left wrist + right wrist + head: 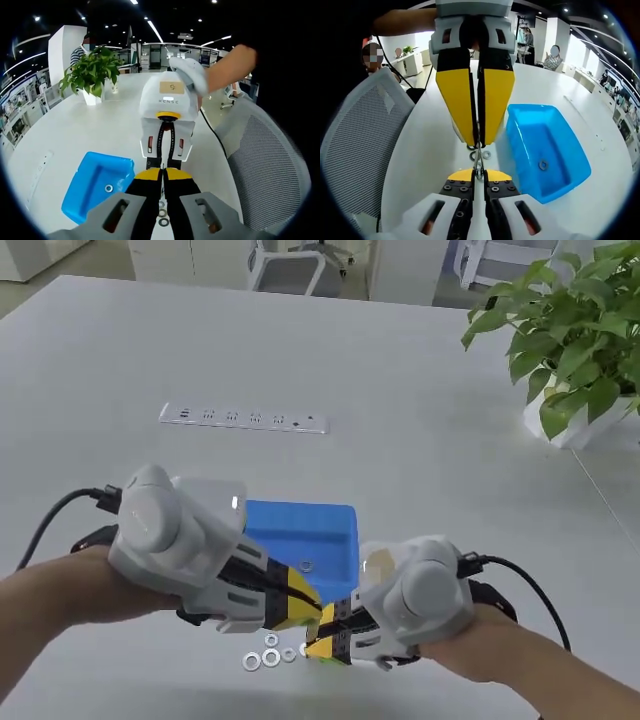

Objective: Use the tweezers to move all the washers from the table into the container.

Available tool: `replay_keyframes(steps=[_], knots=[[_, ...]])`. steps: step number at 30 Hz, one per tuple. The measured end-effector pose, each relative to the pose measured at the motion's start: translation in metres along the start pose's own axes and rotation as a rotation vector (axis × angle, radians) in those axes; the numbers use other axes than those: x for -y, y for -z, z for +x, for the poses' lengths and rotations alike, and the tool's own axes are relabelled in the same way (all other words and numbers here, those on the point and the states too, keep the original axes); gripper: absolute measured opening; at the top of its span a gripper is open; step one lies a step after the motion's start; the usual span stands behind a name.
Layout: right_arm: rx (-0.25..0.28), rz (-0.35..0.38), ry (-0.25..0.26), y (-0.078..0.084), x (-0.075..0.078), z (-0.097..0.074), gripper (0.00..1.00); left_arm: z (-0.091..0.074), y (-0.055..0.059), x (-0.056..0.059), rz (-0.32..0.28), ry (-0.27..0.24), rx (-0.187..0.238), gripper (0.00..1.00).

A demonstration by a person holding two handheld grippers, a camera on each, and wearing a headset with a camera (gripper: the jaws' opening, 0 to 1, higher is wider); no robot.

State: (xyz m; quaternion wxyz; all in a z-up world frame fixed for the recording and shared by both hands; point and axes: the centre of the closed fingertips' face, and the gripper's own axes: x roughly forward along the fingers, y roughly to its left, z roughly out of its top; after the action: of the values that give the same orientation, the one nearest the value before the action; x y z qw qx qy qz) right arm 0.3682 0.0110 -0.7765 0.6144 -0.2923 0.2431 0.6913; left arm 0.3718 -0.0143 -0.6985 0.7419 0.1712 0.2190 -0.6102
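The blue container (300,510) sits on the white table with one washer (305,565) inside, also visible in the right gripper view (543,164). Several loose washers (271,652) lie on the table just in front of it. My left gripper (315,615) and right gripper (320,645) meet tip to tip above those washers. In the right gripper view the thin metal tweezers (478,162) run between the two; my right gripper (479,175) is shut on them from below, and the left gripper (477,142) is shut on them from above. Table washers (486,154) lie under the tips.
A white power strip (243,418) lies further back on the table. A potted plant (570,330) stands at the far right. A mesh office chair (270,165) is at the near table edge. People sit at desks in the background.
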Motion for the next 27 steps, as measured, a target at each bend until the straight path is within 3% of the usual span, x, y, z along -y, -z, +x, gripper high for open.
replay_keyframes(steps=[16, 23, 27], knots=[[0.000, 0.011, 0.001, -0.0002, -0.0005, 0.0006, 0.06, -0.0004, 0.0029, -0.0005, -0.002, -0.003, -0.013, 0.06], [-0.002, 0.015, 0.004, 0.0004, 0.0013, 0.0002, 0.06, -0.0037, 0.0055, 0.0005, -0.009, -0.002, -0.020, 0.13], [-0.002, 0.017, 0.006, -0.0002, 0.0018, -0.0012, 0.06, -0.0065, 0.0078, -0.0002, -0.021, -0.006, -0.021, 0.22]])
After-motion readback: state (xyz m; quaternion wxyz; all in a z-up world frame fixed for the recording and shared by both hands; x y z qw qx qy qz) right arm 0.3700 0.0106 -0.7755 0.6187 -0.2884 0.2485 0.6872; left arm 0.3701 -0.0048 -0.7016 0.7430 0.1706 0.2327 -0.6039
